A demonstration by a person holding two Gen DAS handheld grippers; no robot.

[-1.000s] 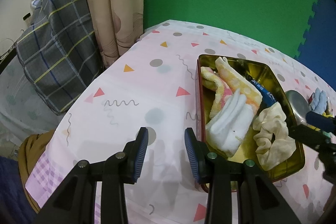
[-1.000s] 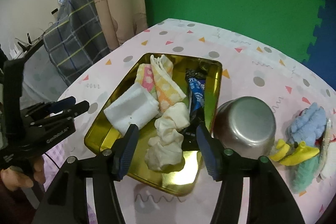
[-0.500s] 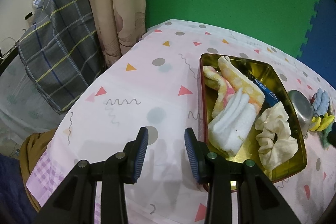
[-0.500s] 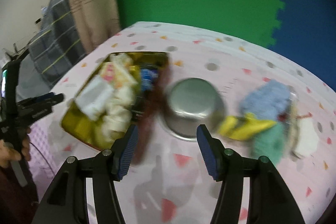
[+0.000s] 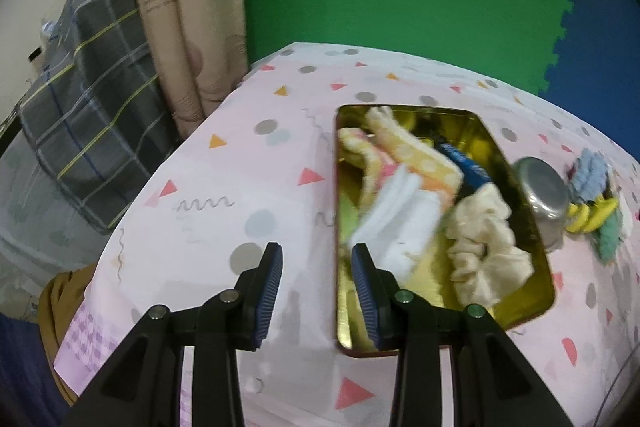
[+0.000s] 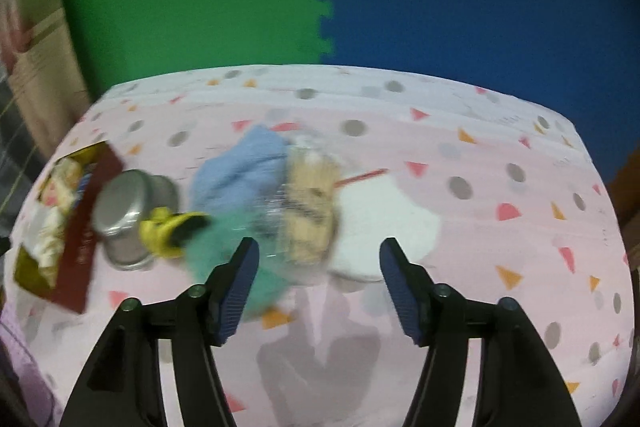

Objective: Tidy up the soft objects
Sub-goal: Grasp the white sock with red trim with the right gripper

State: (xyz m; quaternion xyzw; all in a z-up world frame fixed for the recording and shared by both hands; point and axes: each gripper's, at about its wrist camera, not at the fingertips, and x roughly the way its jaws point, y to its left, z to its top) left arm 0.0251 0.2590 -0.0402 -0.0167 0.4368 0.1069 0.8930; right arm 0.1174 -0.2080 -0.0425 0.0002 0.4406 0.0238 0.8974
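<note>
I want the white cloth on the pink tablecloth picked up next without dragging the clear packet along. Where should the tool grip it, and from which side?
Probably the white cloth's free right-hand edge, coming from above with the open right tool. It lies flat, and its left side meets the clear packet, so the right keeps clear. The picture is blurred, so any overlap is uncertain.

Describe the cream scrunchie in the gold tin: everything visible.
The cream scrunchie is a ruffled ring of soft, slightly shiny fabric, bunched and crumpled. It lies loose in the near right part of the gold tin, beside the folded white cloth and just below a blue packet. No gripper touches it.
</note>
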